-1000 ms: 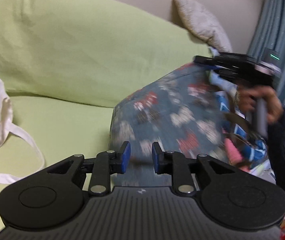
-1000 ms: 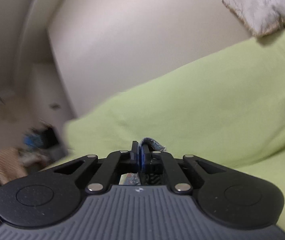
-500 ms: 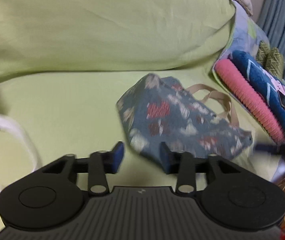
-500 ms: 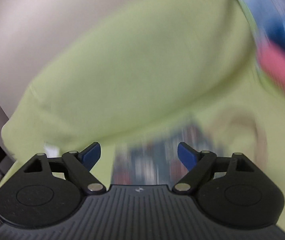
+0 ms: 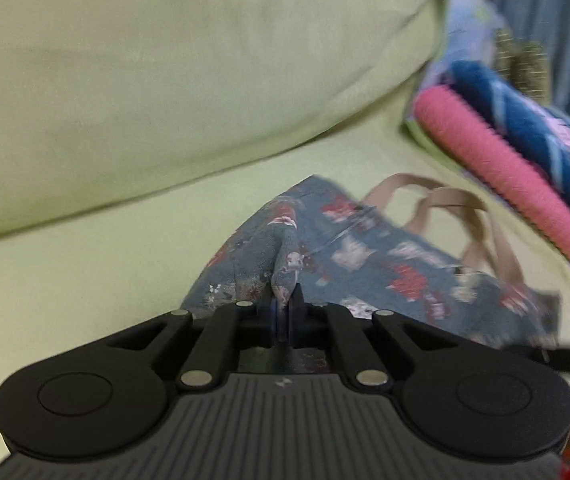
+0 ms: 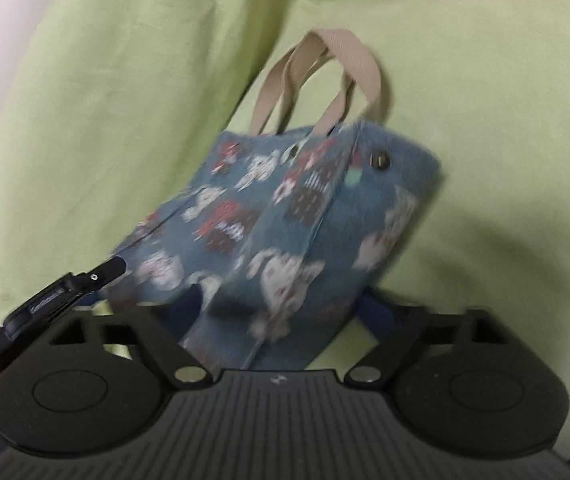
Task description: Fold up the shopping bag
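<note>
The shopping bag, blue cloth printed with white and red figures, lies on the seat of a light green sofa, close below the back cushion. Its two beige handles spread flat on the seat toward the sofa's right end, where a pink roll and a dark blue patterned cloth lie stacked just beside them.

The left gripper is pinched tight on a raised fold of the shopping bag at its near left corner; the cloth peaks upward out of the closed fingers. To the left of the bag the seat is bare green fabric out to the frame edge.

In the right wrist view the shopping bag stands partly lifted, handles pointing away toward the cushion, a metal snap showing near its top edge. The right gripper is spread wide, its fingers on either side of the bag's near bottom edge, with the cloth lying between them and not clamped. The left gripper shows at the bag's left corner; small writing on its side is too blurred to read. Bare green seat lies to the right of the bag.
</note>
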Available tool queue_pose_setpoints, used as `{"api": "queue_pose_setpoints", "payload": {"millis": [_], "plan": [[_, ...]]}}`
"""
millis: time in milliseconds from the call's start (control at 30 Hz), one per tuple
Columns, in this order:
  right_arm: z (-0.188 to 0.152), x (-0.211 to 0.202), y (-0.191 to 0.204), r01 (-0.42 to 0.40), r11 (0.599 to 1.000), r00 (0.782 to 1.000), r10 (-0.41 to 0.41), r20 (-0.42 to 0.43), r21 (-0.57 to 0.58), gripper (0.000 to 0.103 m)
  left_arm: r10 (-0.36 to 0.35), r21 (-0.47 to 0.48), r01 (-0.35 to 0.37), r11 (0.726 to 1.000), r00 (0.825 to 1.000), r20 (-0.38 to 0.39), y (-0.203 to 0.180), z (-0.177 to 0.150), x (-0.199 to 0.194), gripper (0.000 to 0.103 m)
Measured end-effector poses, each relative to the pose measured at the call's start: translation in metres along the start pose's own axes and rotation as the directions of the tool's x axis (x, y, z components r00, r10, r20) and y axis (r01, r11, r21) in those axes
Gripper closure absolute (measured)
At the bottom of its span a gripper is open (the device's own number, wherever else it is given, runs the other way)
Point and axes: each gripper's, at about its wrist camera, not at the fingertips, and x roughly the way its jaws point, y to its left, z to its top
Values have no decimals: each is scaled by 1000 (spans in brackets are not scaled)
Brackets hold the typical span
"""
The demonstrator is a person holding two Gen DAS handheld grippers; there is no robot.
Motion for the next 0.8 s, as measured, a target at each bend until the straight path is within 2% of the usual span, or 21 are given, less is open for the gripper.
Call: {"api": "queue_pose_setpoints", "payload": {"millis": [67, 100, 167, 300, 333, 367, 433, 467, 500, 533, 567, 600, 633, 700, 733, 767, 800], "plan": [[4, 6, 9, 8, 999, 1000, -7, 20, -43, 87, -18, -16, 19, 1000, 999, 42, -4, -10, -30, 101], [8, 7, 14, -7, 998, 1000, 9, 28, -69, 90, -26, -34, 29, 999, 997, 71, -5, -16, -48, 101], [20, 2, 35, -50, 981, 998, 58, 39, -190, 90, -34, -95, 48, 994, 989, 142, -9, -33, -89, 102], [48, -29, 81, -157, 908, 987, 160, -25, -388, 90, -22, -263, 107, 959, 951, 308, -37, -90, -181, 100], [51, -40, 96, -177, 872, 983, 178, -40, -457, 90, -7, -302, 114, 947, 943, 333, -47, -109, -195, 95], [53, -53, 110, -195, 821, 978, 201, -48, -537, 90, 2, -357, 119, 926, 948, 320, -54, -130, -202, 85], [48, -72, 133, -219, 719, 970, 232, -69, -660, 90, -3, -493, 116, 862, 974, 225, -64, -176, -201, 72], [44, -73, 140, -218, 692, 970, 228, -78, -688, 78, -4, -556, 87, 827, 989, 149, -67, -197, -196, 73], [41, -70, 143, -190, 693, 978, 193, -75, -696, 51, -14, -602, 62, 796, 996, 84, -67, -214, -191, 74], [36, -58, 140, -132, 719, 991, 107, -80, -682, 41, -32, -638, 59, 768, 998, 53, -65, -229, -191, 71], [27, -43, 136, -67, 742, 995, -2, -101, -667, 43, -40, -656, 60, 752, 998, 45, -65, -237, -194, 70], [17, -35, 132, -23, 761, 991, -67, -114, -649, 44, -37, -661, 66, 748, 998, 57, -65, -241, -200, 71], [7, -33, 124, -20, 783, 989, -76, -128, -622, 44, -21, -646, 54, 762, 998, 58, -66, -241, -205, 72], [-10, -39, 103, -62, 830, 984, -41, -171, -555, 43, 40, -555, -19, 831, 999, 26, -71, -225, -210, 72], [-15, -40, 93, -75, 845, 983, -28, -183, -529, 43, 61, -513, -45, 857, 998, 15, -72, -215, -211, 71], [-19, -42, 82, -87, 860, 981, -14, -194, -503, 43, 72, -477, -59, 877, 997, 9, -71, -204, -210, 69], [-24, -43, 72, -100, 874, 979, 0, -205, -476, 43, 80, -449, -71, 891, 997, 3, -70, -192, -206, 63]]}}
